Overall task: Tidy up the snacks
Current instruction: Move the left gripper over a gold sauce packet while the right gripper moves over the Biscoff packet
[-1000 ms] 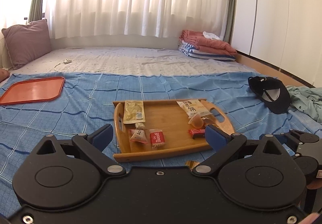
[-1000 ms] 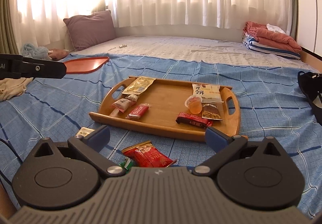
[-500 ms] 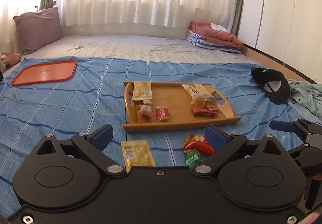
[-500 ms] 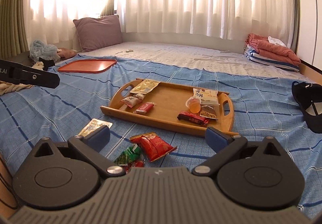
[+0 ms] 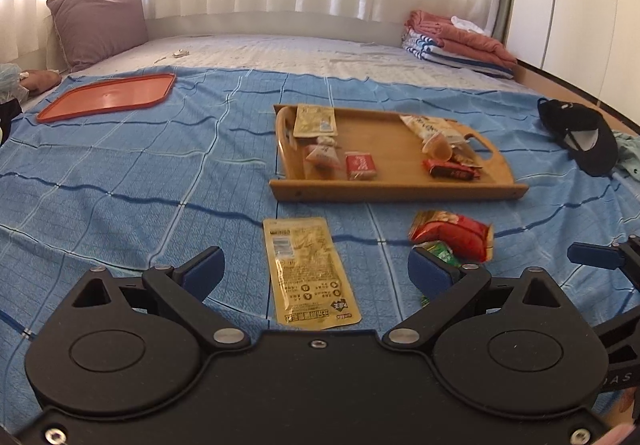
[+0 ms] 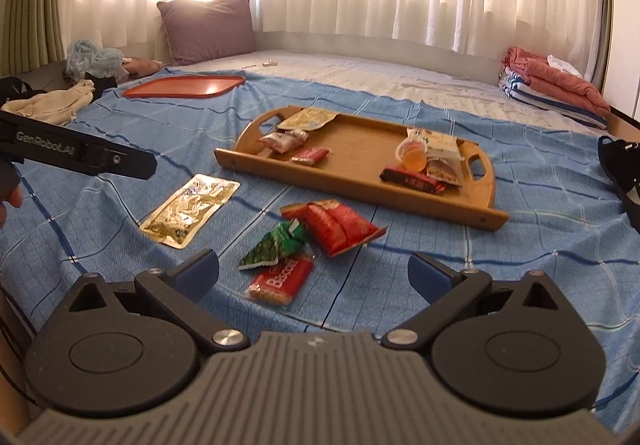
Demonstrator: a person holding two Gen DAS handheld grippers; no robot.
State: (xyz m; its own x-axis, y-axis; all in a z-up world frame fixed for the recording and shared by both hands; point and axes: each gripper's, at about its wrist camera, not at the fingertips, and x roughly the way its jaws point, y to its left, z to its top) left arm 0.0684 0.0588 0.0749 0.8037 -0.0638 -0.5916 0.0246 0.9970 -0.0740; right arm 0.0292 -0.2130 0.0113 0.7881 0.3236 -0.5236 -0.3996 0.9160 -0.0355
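On the far left of the bed we see a purple pillow (image 5: pixel 98 23) and a flat orange tray (image 5: pixel 108 101) on the blue sheet (image 5: pixel 120 185). Our left gripper (image 5: pixel 316 269) hangs low over the sheet. Its jaws are wide open and hold nothing. Between them lies a gold pack (image 5: pixel 308 269), flat on the sheet, just in front of the wood tray (image 5: pixel 400 189).

The wood tray sits in the middle of the bed. On its left end lie another gold pack (image 5: pixel 315 121), a small pink pack (image 5: pixel 322 157) and a little red pack (image 5: pixel 360 165). On its right end lie a white pack (image 5: pixel 430 127), an orange jelly cup (image 5: pixel 438 147) and a dark red bar (image 5: pixel 450 169).

Near the tray's front edge, on the sheet, lies a red bag (image 6: pixel 336 225). A green pack (image 6: pixel 276 245) touches it, and a red Biscoff pack (image 6: pixel 280 279) lies just beside the green one. Our right gripper (image 6: pixel 314 273) hangs over these three. Its jaws are wide open too, with nothing in them.

On the far right lie a black cap (image 5: pixel 580 137) and folded blankets (image 5: pixel 456 41).
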